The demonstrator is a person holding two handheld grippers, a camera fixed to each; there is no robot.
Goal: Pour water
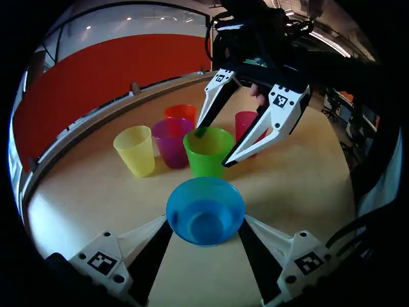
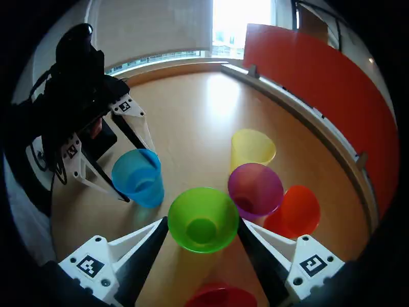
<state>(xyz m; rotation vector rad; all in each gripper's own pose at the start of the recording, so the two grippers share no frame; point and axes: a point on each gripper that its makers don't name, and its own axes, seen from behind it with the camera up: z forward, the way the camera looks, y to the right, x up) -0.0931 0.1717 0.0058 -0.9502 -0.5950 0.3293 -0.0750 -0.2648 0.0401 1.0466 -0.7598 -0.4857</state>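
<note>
Nearest in the left gripper view, the left hand-held gripper (image 1: 203,221) pinches the blue cup (image 1: 205,207), fingers half spread against its sides. The cup is upright, mouth up, at the near part of the tabletop (image 1: 296,179). Just beyond, the right hand-held gripper (image 1: 211,148) clasps the upright green cup (image 1: 204,159) likewise. To its left stand a yellow cup (image 1: 135,151) and a purple cup (image 1: 174,143). An orange cup (image 1: 180,112) and a red cup (image 1: 244,123) are farthest.

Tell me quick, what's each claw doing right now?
Left claw: closed on the blue cup.
Right claw: closed on the green cup.
</note>
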